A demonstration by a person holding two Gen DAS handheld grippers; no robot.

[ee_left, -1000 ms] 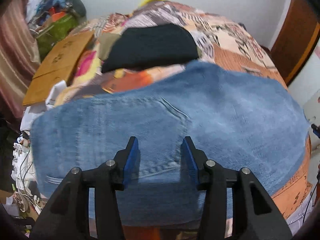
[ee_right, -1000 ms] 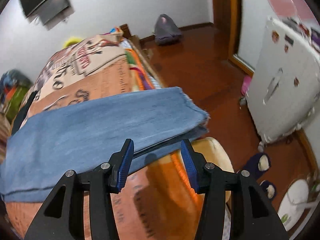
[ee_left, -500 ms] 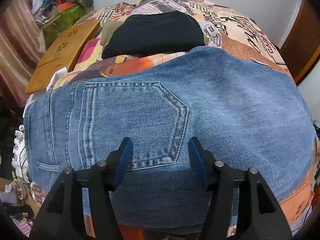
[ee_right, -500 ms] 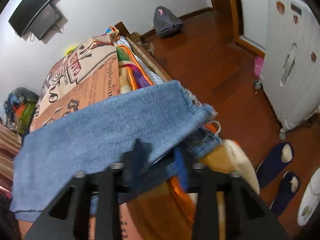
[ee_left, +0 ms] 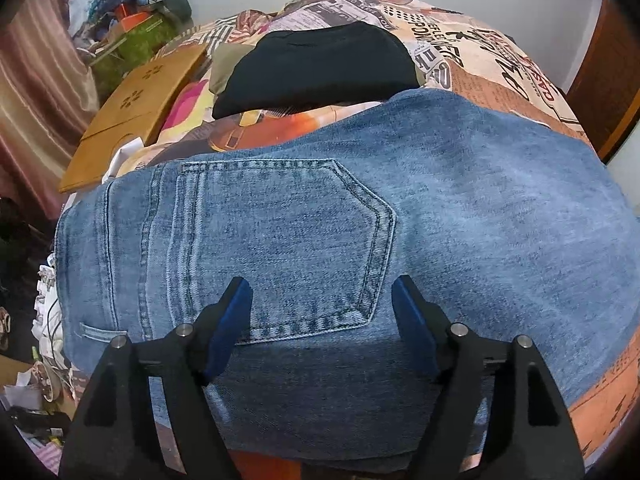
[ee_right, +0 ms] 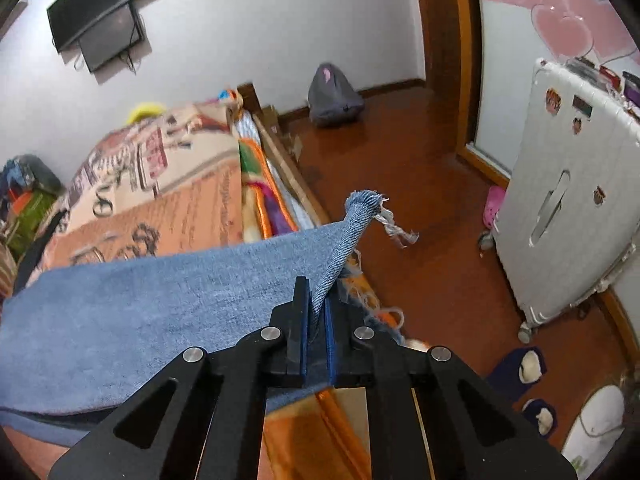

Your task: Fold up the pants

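blue jeans (ee_left: 400,216) spread across patterned bedspread (ee_left: 472,60), black garment (ee_left: 320,64) at 12 o'clock. left gripper (ee_left: 322,312) spread wide above back pocket (ee_left: 280,240). right gripper (ee_right: 316,320) pinching frayed hem (ee_right: 360,208).

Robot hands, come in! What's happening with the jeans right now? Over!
Left gripper open, above the back pocket. Right gripper shut on the frayed leg hem, lifting it. Jeans flat across the bed. Black garment lies beyond them.

Patterned bed (ee_left: 500,64), jeans (ee_left: 440,208), black garment (ee_left: 320,64), wooden board (ee_left: 136,108)
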